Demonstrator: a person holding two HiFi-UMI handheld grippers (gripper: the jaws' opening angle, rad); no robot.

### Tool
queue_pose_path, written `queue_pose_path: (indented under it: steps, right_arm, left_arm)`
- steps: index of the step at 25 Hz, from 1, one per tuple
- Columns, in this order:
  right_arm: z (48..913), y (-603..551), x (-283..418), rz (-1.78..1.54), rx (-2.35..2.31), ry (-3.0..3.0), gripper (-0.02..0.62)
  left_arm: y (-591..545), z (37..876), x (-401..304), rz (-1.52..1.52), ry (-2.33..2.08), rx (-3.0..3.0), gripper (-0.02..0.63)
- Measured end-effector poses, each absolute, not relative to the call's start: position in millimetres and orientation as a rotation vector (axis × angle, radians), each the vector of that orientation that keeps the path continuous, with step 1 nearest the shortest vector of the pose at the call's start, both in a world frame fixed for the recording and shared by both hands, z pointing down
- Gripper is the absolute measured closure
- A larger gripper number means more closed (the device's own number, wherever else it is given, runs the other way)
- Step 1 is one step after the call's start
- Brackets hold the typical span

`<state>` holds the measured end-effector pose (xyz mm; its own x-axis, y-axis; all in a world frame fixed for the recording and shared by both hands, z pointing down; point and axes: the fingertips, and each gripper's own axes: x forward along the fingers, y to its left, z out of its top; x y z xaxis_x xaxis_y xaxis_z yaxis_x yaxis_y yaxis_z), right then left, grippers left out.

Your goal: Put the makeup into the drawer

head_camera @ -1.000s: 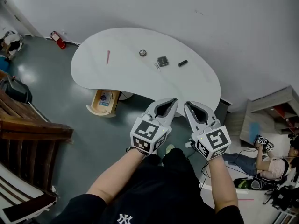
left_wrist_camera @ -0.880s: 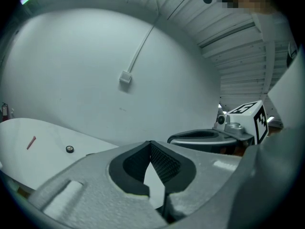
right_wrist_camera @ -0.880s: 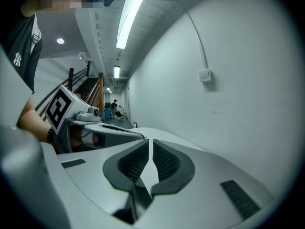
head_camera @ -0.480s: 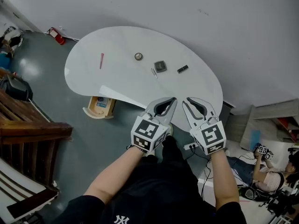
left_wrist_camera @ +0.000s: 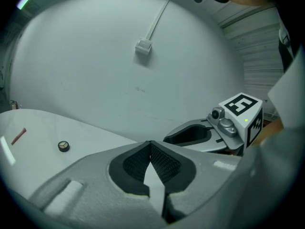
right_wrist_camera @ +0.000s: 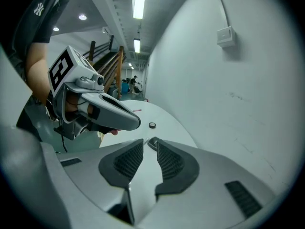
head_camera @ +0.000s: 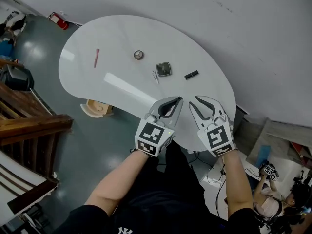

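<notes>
Several makeup items lie on the white table (head_camera: 117,87): a pink pencil (head_camera: 96,57), a round compact (head_camera: 139,55), a dark square compact (head_camera: 164,69), a thin small stick (head_camera: 155,77) and a black lipstick (head_camera: 191,74). Both grippers hover side by side over the table's near edge, apart from all items. My left gripper (head_camera: 179,100) is shut and empty, its pads meeting at the tips (left_wrist_camera: 150,143). My right gripper (head_camera: 199,101) is open; its jaws have just been opening and nothing is between them (right_wrist_camera: 146,141). The round compact (right_wrist_camera: 152,125) shows beyond them.
An open wooden drawer (head_camera: 95,108) sticks out under the table's left side. Dark wooden steps (head_camera: 29,126) stand at the left. A grey wall runs behind the table. A person (head_camera: 273,199) sits on the floor at the lower right among cables.
Both grippers have moved forward to the table's near edge, and the table now fills more of the view. The right jaws have spread apart; the left jaws stay closed.
</notes>
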<state>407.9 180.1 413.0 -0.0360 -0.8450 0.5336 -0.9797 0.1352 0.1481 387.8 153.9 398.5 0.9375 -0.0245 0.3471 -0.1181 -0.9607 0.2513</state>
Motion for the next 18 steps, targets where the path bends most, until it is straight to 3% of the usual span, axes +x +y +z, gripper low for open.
queue_pose_path:
  steps: [18]
  right_arm:
    - [535, 126, 478, 0.351, 1.426, -1.944, 0.471]
  left_arm:
    - [114, 494, 450, 0.621, -0.243, 2.731, 0.597]
